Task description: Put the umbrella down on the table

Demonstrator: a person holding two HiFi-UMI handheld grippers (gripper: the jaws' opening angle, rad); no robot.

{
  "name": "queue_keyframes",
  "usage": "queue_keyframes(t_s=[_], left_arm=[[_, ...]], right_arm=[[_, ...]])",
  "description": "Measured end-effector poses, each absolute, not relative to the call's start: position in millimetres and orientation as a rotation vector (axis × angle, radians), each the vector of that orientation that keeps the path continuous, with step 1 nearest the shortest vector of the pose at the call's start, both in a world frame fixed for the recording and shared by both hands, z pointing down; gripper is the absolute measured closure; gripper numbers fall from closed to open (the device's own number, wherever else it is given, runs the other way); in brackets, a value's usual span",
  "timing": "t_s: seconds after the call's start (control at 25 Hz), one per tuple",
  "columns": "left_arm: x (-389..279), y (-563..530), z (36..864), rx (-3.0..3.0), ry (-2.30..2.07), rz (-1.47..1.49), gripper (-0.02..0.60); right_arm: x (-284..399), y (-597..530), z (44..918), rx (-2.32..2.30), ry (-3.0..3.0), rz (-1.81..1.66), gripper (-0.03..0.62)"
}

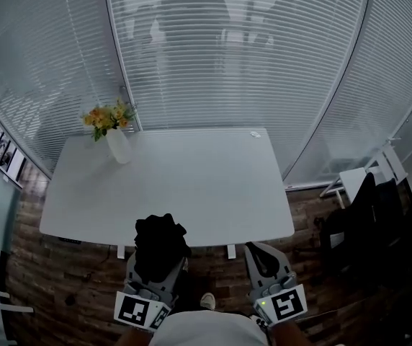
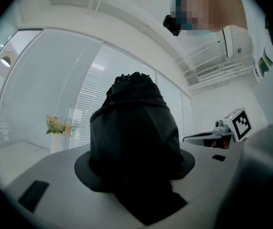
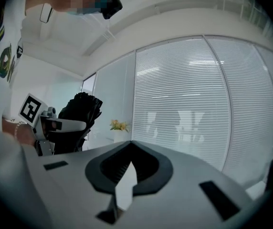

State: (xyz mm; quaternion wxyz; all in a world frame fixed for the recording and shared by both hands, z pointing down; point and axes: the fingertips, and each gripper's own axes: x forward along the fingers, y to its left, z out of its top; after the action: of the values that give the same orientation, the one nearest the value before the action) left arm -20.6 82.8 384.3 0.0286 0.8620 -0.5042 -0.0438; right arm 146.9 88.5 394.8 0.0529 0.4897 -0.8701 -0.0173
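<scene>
I see the white table (image 1: 191, 186) in front of me, with window blinds (image 1: 242, 56) behind it and a wooden floor (image 1: 76, 280) under it. My left gripper (image 1: 154, 271) is at the near edge of the table, a little left of the middle, and it is closed around the black folded umbrella (image 1: 160, 240). In the left gripper view the umbrella (image 2: 134, 128) fills the space between the two jaws, which stand wide around the bunched cloth, and it rises up out of the gripper (image 2: 134, 178). From the head view the far end of the umbrella overlaps the near edge of the table, but it does not lie on the table; it is carried in the gripper. My right gripper (image 1: 262, 254) is to the right of it, also at the near edge, well apart from the umbrella. In the right gripper view its jaws (image 3: 129, 149) meet at the tips and nothing is between them, so it is closed and empty. At the far left corner of the table stands a white vase (image 1: 118, 146) with yellow and orange flowers (image 1: 107, 117). A small white thing (image 1: 253, 134) lies at the far edge, to the right; I cannot tell what it is. Dark chairs (image 1: 386, 222) stand on the floor to the right of the table.
</scene>
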Motion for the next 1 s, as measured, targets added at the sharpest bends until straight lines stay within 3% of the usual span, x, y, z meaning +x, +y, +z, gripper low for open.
queue_keyframes(t_s=[1.0], left_arm=[[-131.7,-145.9,385.5,2.663,-1.469,-0.124,0.328]], right_arm=[[12.8,-153.0,375.9,1.435,-2.638,-0.072,0.585]])
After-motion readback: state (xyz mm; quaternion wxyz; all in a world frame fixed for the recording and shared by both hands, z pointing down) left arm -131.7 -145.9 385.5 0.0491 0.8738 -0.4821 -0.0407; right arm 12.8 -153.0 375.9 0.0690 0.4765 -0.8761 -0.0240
